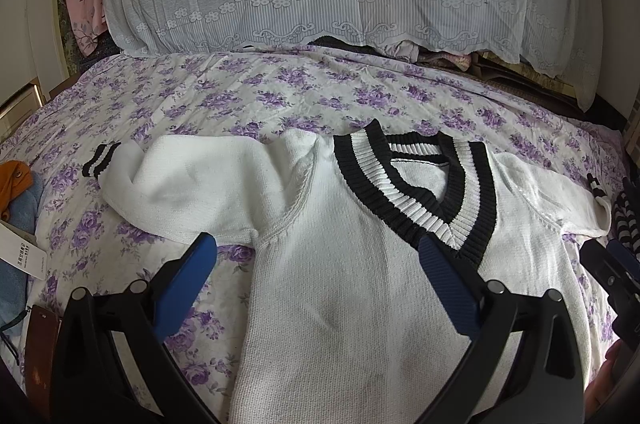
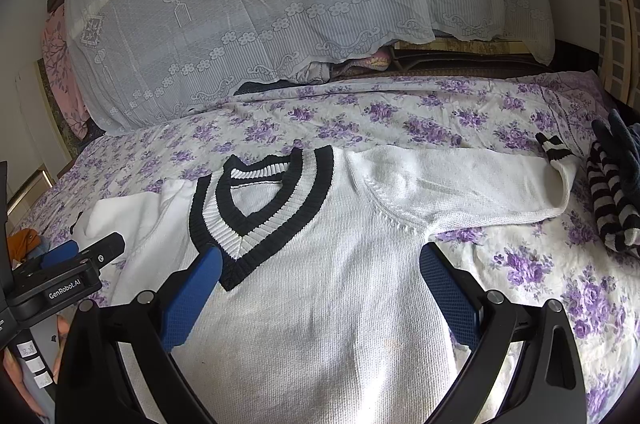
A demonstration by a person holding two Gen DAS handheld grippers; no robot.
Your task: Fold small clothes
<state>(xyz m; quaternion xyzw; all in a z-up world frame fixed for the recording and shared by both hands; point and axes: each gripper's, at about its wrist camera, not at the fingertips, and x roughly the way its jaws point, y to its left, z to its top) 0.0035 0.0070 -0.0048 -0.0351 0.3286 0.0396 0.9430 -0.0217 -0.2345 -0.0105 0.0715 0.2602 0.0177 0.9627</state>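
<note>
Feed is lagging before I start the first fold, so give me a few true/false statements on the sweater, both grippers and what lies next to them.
1. The white sweater lies face up with its V-neck collar showing. True.
2. The left gripper is shut on a sleeve. False: its jaws stand open and hold nothing.
3. The right gripper is open above the sweater's chest. True.
4. Both sleeves are already folded across the chest. False: the right sleeve and the left sleeve stretch outward.
5. A striped garment lies beyond the right cuff. True.
</note>
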